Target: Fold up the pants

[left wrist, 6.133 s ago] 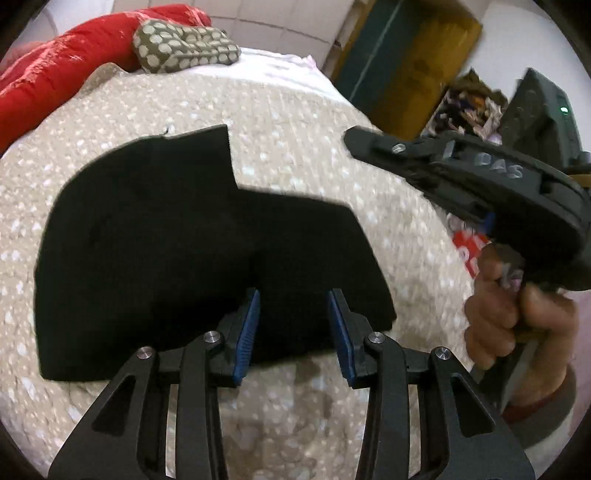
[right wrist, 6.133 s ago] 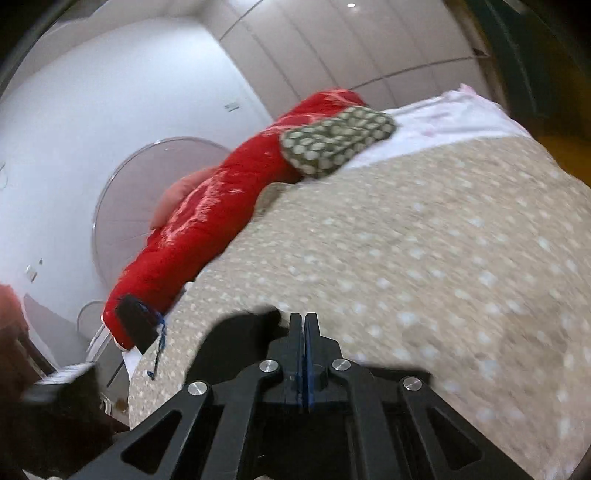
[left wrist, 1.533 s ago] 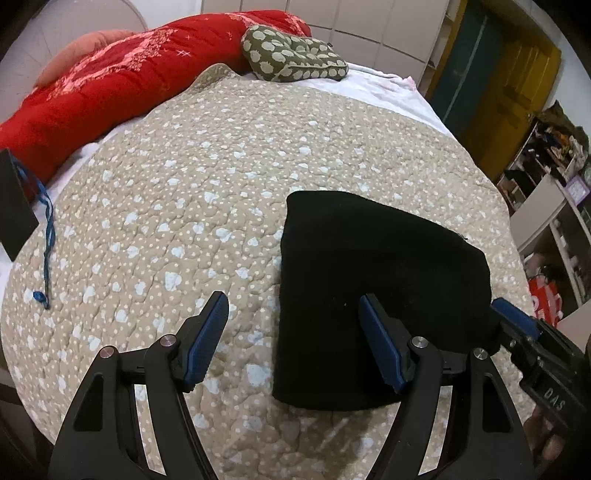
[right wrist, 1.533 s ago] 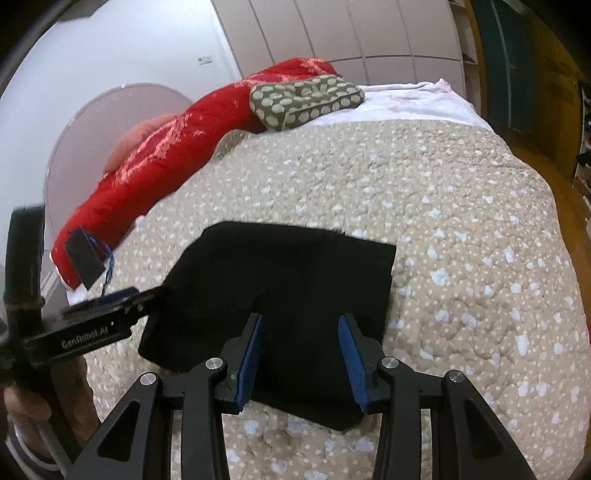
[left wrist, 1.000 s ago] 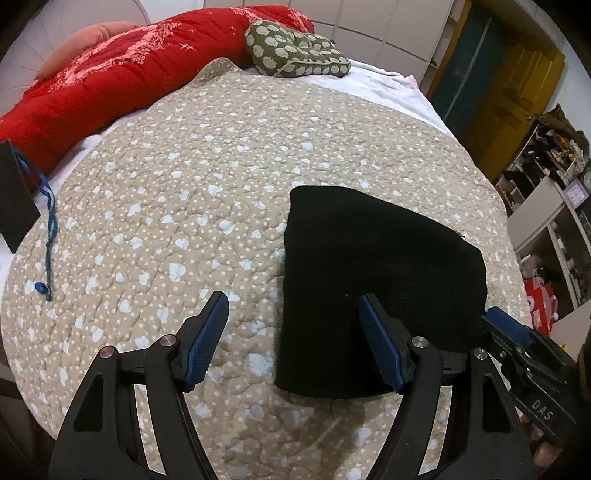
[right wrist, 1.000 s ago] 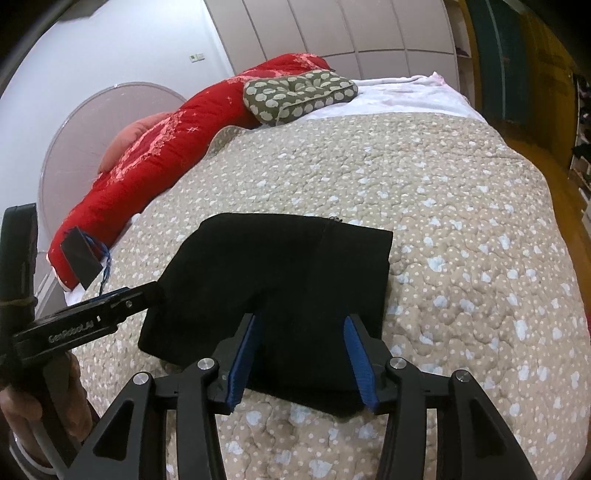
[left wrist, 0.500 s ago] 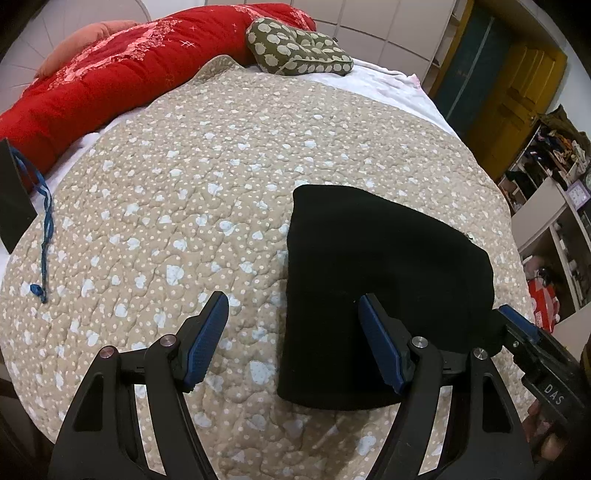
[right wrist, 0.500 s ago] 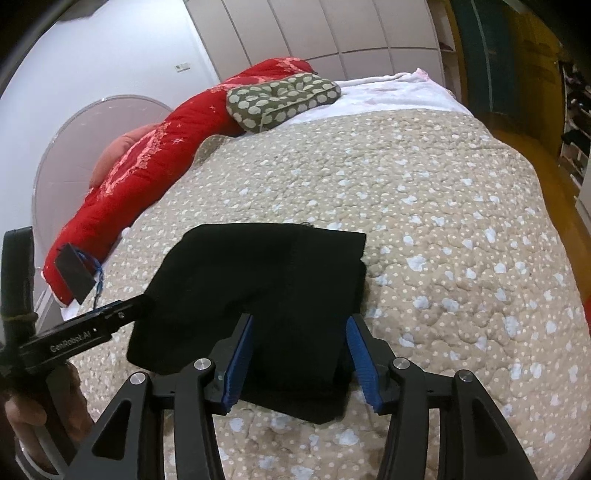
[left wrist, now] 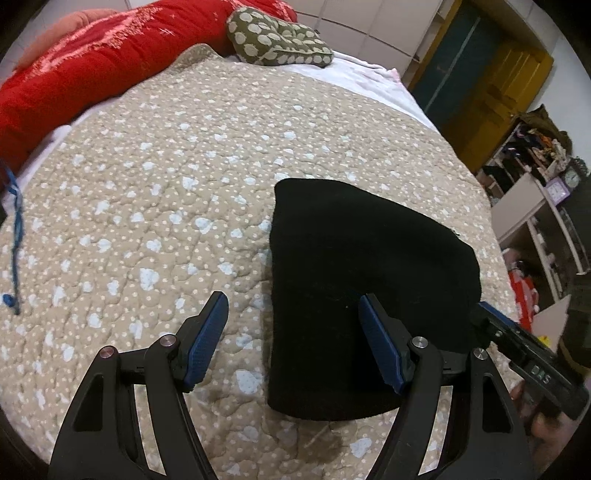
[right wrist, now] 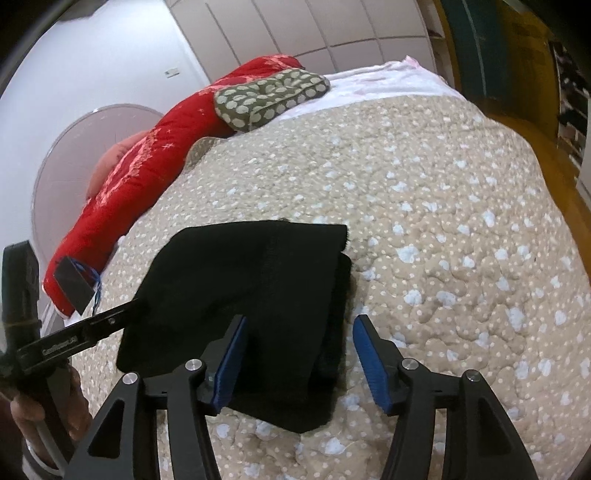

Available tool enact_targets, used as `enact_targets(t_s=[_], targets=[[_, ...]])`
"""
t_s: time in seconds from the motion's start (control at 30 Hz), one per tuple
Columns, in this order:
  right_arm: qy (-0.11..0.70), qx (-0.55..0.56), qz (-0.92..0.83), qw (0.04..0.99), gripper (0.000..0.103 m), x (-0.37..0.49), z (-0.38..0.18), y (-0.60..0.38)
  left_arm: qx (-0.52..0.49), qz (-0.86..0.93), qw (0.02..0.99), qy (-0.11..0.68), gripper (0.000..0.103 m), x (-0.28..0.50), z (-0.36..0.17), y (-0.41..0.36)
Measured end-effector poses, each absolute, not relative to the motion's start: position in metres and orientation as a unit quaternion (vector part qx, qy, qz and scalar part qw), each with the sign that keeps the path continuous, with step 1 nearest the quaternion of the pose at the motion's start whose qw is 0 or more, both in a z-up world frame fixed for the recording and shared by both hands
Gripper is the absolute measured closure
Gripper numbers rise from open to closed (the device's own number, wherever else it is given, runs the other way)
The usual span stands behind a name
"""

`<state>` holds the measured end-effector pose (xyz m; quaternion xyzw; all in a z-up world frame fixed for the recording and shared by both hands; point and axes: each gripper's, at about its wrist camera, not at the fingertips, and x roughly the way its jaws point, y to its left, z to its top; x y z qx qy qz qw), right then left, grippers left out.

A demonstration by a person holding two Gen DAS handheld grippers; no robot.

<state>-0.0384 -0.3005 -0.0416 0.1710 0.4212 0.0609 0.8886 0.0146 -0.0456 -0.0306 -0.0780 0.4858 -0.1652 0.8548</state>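
1. A bed (left wrist: 207, 155) covered by a tan spotted quilt.
2. Black pants (left wrist: 354, 280), folded into a compact stack, lie flat on the quilt.
3. Left gripper (left wrist: 291, 343): jaws spread wide, straddling the stack's left edge, holding nothing.
4. Right gripper (right wrist: 299, 356): jaws spread wide, straddling the stack's right edge, holding nothing.

We see a bed (left wrist: 221, 155) under a beige dotted quilt filling mid-frame, a red duvet (left wrist: 85, 70) and spotted green pillow (left wrist: 277, 44) at upper left, a yellow door (left wrist: 506, 81) and cluttered shelves (left wrist: 535, 192) at right, white panelled wardrobes (right wrist: 332, 33) behind.
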Motion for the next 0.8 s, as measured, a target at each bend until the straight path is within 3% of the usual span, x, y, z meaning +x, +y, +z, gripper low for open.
enact_targets(t_s=[0.27,0.37,0.47,0.5,0.57,0.63,0.8], targets=[[0.423,0.258,0.101,0.863,0.036,-0.026,-0.068,-0.315,-0.129,-0.201,0.832,0.501,0.012,0.030,-0.054,-0.046],[0.420,0.261,0.118,0.861,0.035,-0.018,-0.073,-0.312,-0.139,-0.204,0.827,0.505,0.002,0.034,-0.063,-0.054],[0.409,0.284,0.134,0.857,0.034,-0.013,-0.080,-0.310,-0.128,-0.197,0.838,0.493,0.002,0.033,-0.063,-0.062],[0.403,0.287,0.134,0.858,0.042,-0.013,-0.080,-0.310,-0.123,-0.196,0.840,0.492,0.004,0.032,-0.062,-0.065],[0.393,0.278,0.132,0.866,0.054,-0.014,-0.076,-0.308,-0.119,-0.213,0.837,0.491,0.035,0.033,-0.057,-0.071],[0.379,0.275,0.135,0.873,0.064,-0.017,-0.066,-0.309,-0.099,-0.216,0.838,0.491,0.038,0.035,-0.045,-0.079],[0.339,0.240,0.136,0.899,0.066,-0.011,-0.028,-0.311,-0.094,-0.229,0.849,0.467,0.039,0.058,-0.015,-0.092]])
